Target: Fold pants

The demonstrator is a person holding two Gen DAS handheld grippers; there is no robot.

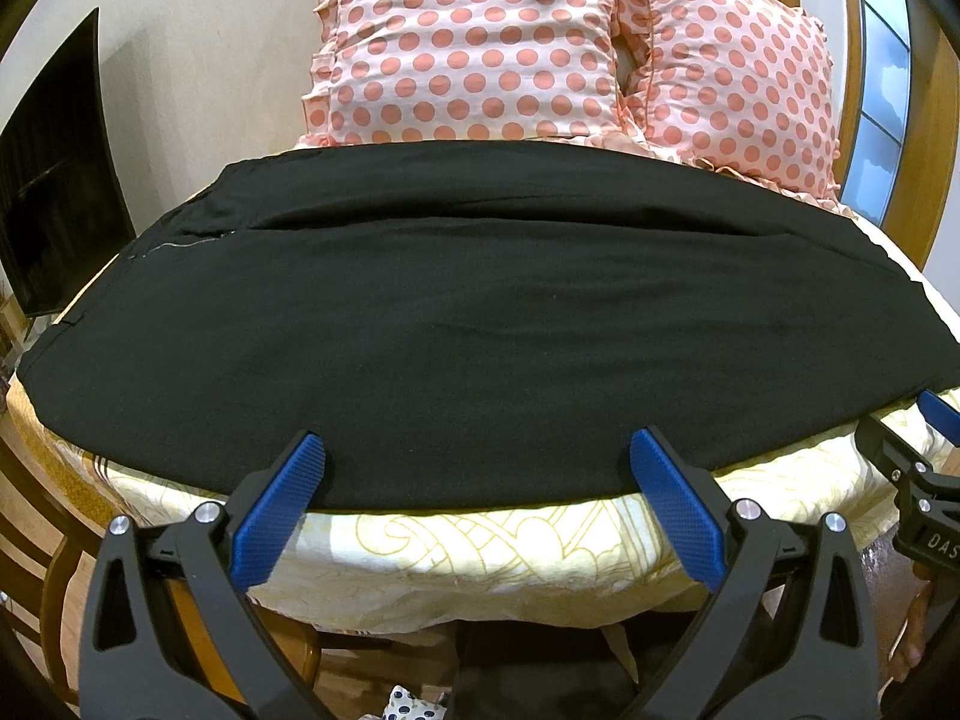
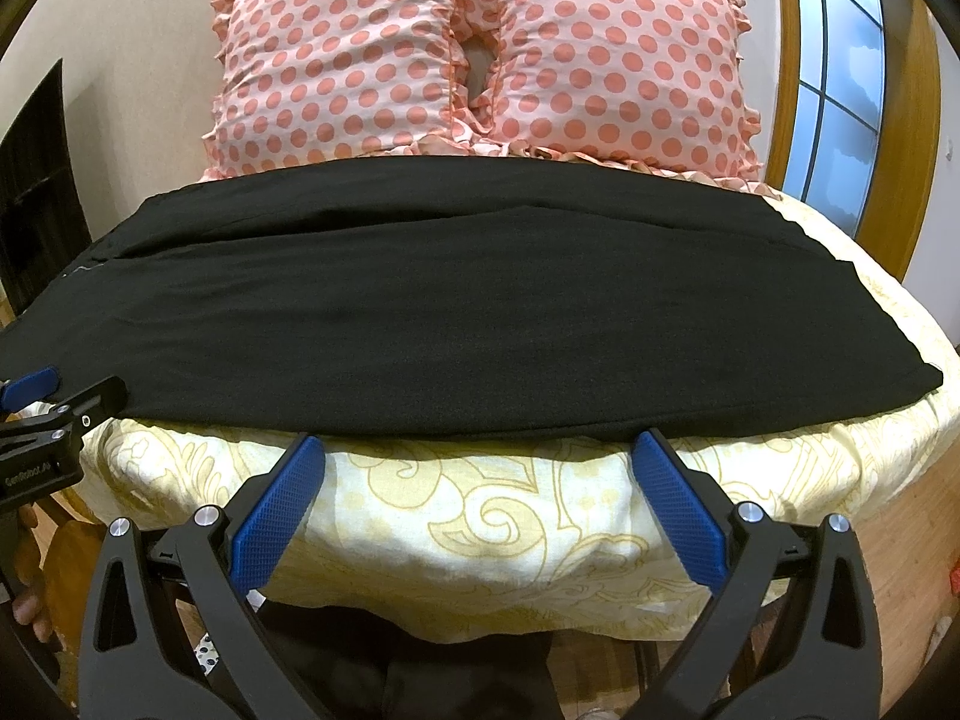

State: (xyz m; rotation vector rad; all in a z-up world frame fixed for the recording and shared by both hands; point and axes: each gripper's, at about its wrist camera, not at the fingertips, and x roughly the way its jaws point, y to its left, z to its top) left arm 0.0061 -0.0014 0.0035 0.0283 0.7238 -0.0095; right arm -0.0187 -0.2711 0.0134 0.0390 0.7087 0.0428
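Your left gripper (image 1: 477,450) and right gripper (image 2: 478,453) both stand wide at lower centre, holding nothing, at the near edge of the black pants (image 1: 468,312) spread across the bed (image 2: 480,516).

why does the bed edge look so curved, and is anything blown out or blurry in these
Left wrist view: fisheye lens bows the bed and black pants into an arc, with a dark vignette at the corners. Right wrist view: same bowing; the window is bright but its panes stay readable. Both views are sharp, and the pants show little fold detail.
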